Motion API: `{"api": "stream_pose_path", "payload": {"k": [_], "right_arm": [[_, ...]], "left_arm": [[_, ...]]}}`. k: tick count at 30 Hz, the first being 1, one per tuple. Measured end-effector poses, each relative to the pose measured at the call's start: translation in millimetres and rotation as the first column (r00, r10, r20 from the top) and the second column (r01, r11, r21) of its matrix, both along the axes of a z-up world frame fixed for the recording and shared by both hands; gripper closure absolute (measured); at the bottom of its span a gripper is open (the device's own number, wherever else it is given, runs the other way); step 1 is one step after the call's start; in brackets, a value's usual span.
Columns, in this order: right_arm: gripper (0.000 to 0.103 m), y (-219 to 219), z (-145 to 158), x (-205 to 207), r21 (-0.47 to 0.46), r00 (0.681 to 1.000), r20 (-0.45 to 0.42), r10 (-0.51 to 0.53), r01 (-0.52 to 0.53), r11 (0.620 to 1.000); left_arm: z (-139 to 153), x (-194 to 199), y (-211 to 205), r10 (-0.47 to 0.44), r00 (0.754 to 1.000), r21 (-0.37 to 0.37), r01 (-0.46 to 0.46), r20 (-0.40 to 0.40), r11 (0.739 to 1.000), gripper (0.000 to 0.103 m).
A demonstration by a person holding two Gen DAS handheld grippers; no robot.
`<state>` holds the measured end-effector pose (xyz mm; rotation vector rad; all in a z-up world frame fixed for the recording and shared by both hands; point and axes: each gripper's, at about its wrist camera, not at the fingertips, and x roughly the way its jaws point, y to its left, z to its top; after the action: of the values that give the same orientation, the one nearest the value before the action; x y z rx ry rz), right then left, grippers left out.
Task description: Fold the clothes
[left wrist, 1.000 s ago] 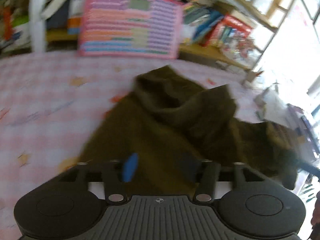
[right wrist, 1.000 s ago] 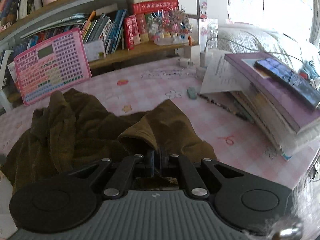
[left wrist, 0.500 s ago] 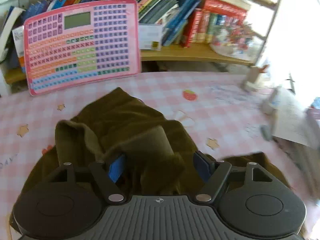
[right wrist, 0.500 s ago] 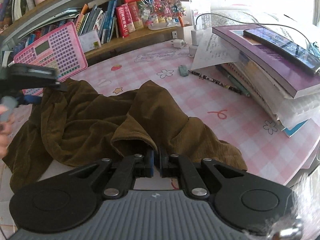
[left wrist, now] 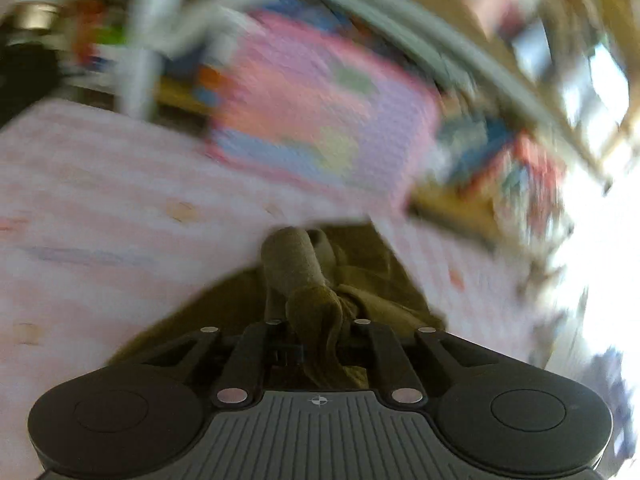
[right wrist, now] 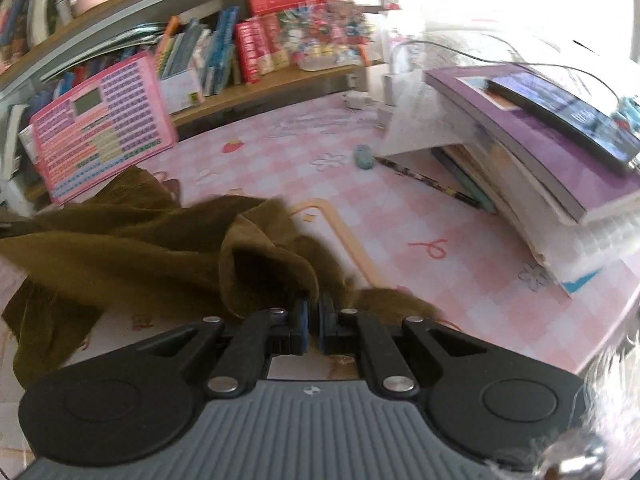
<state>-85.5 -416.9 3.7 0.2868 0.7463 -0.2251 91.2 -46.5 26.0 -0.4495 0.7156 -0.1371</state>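
1. We work at a pink checked counter [right wrist: 404, 216] backed by bookshelves [right wrist: 224, 60]; a pink keyboard toy [right wrist: 100, 128] leans against them.
2. The olive-brown garment [right wrist: 132, 240] lies crumpled on the counter's left part.
3. Our left claw [left wrist: 316, 332] is closing, with a bunched fold of the garment [left wrist: 312, 304] between its jaws.
4. Our right claw [right wrist: 313, 320] pinches a garment edge, jaws nearly together.
5. A stack of books [right wrist: 560, 168] sits at the right.

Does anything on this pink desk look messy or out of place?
Yes. The brown garment lies crumpled in a heap rather than flat, pinched by the right claw; the left claw is closing on a bunched fold. A pencil and eraser lie loose beside the book stack.
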Motion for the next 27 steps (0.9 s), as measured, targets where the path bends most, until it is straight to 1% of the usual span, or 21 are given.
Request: {"api": "stream_pose_path", "payload": {"k": [1, 2, 4, 6, 8, 12, 13, 15, 16, 17, 19, 21, 23, 24, 25, 26, 27], "right_arm": [[0.098, 4.9, 1.9, 2.8, 0.0, 1.0, -0.002, 0.028, -0.028, 1.0], [0.098, 10.7, 3.1, 6.3, 0.007, 0.998, -0.006, 0.058, -0.058, 0.998], [0.099, 24.9, 2.2, 15.9, 0.056, 0.992, -0.017, 0.127, -0.126, 0.991], [0.099, 42.7, 0.4, 26.0, 0.092, 0.983, -0.025, 0.184, -0.181, 0.979], [0.099, 60.9, -2.3, 34.7, 0.105, 0.974, -0.027, 0.224, -0.22, 0.97], [0.099, 77.9, -8.1, 46.5, 0.119, 0.97, -0.024, 0.243, -0.239, 0.964], [0.099, 76.3, -8.1, 48.8, 0.114, 0.972, -0.026, 0.233, -0.229, 0.967], [0.099, 63.7, 1.7, 51.8, 0.103, 0.983, 0.001, 0.182, -0.181, 0.978], [0.099, 55.7, 10.4, 51.8, 0.097, 0.988, 0.028, 0.15, -0.152, 0.984], [0.099, 46.2, 24.3, 50.0, 0.09, 0.99, 0.074, 0.12, -0.126, 0.988], [0.099, 25.7, 56.5, 44.9, 0.081, 0.982, 0.179, 0.063, -0.078, 0.994], [0.099, 8.5, 89.1, 40.1, 0.068, 0.959, 0.283, 0.022, -0.043, 0.997], [0.099, -0.6, 122.8, 35.9, 0.036, 0.923, 0.383, 0.023, -0.04, 0.999], [0.099, -2.0, 134.9, 36.0, 0.018, 0.91, 0.413, 0.033, -0.045, 0.999], [0.099, -1.1, 143.7, 37.7, -0.001, 0.902, 0.429, 0.05, -0.055, 0.999], [0.099, 1.5, 148.5, 40.6, -0.022, 0.899, 0.432, 0.072, -0.07, 0.997], [0.099, 5.7, 147.8, 44.7, -0.038, 0.902, 0.42, 0.098, -0.091, 0.995]], "left_arm": [[15.6, -11.2, 22.1, 0.036, 0.998, -0.014, -0.035, 0.046, 0.999, 0.094], [33.2, -20.9, 38.9, 0.064, 0.993, -0.011, -0.064, 0.1, 0.998, 0.094], [68.2, -39.5, 71.2, 0.117, 0.971, -0.008, -0.118, 0.207, 0.993, 0.094], [98.6, -44.1, 83.8, 0.129, 0.946, 0.003, -0.136, 0.297, 0.991, 0.094], [118.8, -40.1, 82.9, 0.107, 0.929, 0.007, -0.117, 0.356, 0.993, 0.094], [146.3, -7.8, 57.0, 0.039, 0.92, -0.018, -0.035, 0.391, 0.999, 0.094], [153.2, 1.0, 49.8, 0.023, 0.917, -0.027, -0.013, 0.398, 1.0, 0.094], [167.4, 17.7, 36.0, -0.007, 0.91, -0.046, 0.028, 0.414, 0.999, 0.094], [178.7, 20.7, 34.7, -0.007, 0.898, -0.07, 0.042, 0.439, 0.997, 0.094], [191.8, 20.1, 35.0, -0.011, 0.88, -0.089, 0.061, 0.475, 0.994, 0.094], [224.7, 7.5, 41.8, -0.022, 0.819, -0.121, 0.112, 0.573, 0.986, 0.094], [252.9, -9.5, 52.3, -0.025, 0.751, -0.143, 0.158, 0.66, 0.977, 0.094], [265.2, -30.9, 71.6, -0.012, 0.702, -0.155, 0.173, 0.712, 0.973, 0.094], [262.9, -39.1, 84.8, 0.005, 0.699, -0.166, 0.163, 0.715, 0.973, 0.094], [255.9, -45.1, 95.6, 0.024, 0.714, -0.179, 0.142, 0.7, 0.973, 0.094], [247.7, -50.8, 106.5, 0.045, 0.731, -0.192, 0.119, 0.681, 0.974, 0.093], [231.4, -54.7, 118.2, 0.073, 0.766, -0.202, 0.076, 0.639, 0.976, 0.093]]}}
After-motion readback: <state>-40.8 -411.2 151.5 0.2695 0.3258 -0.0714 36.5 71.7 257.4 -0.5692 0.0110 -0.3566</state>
